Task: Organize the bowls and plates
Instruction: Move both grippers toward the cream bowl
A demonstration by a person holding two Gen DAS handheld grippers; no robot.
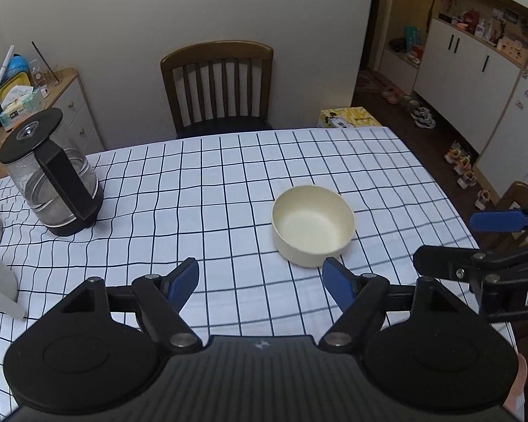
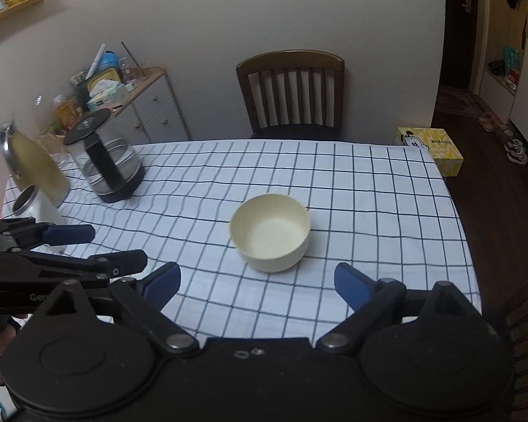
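From the left wrist we see our left gripper (image 1: pixel 260 283) angled down over the checked tablecloth (image 1: pixel 200 190), jaws spread with nothing between them; the cream bowl (image 1: pixel 313 225) stands just beyond its right finger. Our right gripper (image 1: pixel 450 242) enters at the right, lettered "DA".

From the right wrist, our right gripper (image 2: pixel 257 283) hangs released, the bowl (image 2: pixel 270 232) ahead. The left gripper (image 2: pixel 98 246) reads "Gen". A yellow box (image 2: pixel 431 149) says "BOBDOG".

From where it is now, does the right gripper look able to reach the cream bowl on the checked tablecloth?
Probably yes. The round cream bowl sits alone ahead of the right gripper, whose fingers stand open with only bare checked tablecloth in between. The glass kettle stands well off to the side.
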